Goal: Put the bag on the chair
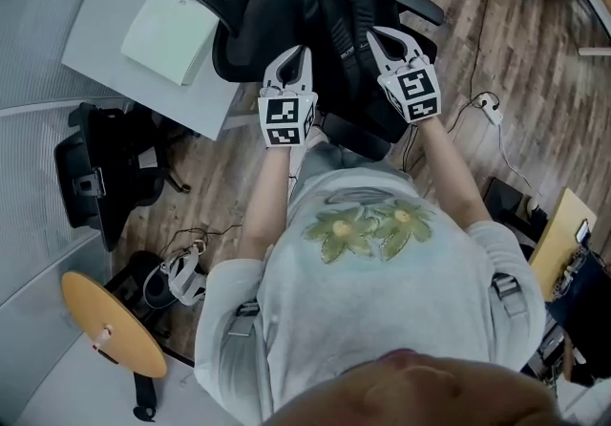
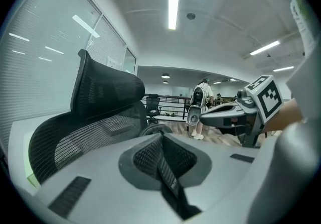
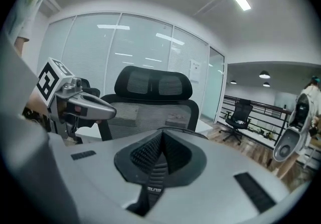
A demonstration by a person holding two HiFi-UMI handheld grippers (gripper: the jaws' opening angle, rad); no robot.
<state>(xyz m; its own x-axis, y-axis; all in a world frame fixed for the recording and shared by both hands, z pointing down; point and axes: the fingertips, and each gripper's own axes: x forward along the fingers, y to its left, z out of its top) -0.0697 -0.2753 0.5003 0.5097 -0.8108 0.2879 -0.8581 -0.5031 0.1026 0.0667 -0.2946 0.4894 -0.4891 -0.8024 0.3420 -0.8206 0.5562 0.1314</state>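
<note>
The black backpack (image 1: 348, 9) is held at the office chair (image 1: 250, 4) by outstretched arms, left gripper (image 1: 295, 57) clamped on a strap (image 2: 168, 179), right gripper (image 1: 379, 34) on the other strap (image 3: 154, 180).

Pale green pad (image 1: 170, 34) sitting on the white counter (image 1: 105, 42), upper left. Round orange disc (image 1: 113, 324) down bottom left, white power strip (image 1: 491, 107) with cable out on the wood floor (image 1: 458, 23).

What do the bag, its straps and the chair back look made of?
The bag looks like matte black woven fabric, likely nylon, with soft folds. The straps are flat ribbed webbing; weave lines show. The chair back is see-through black mesh in a rigid frame, probably plastic.
</note>
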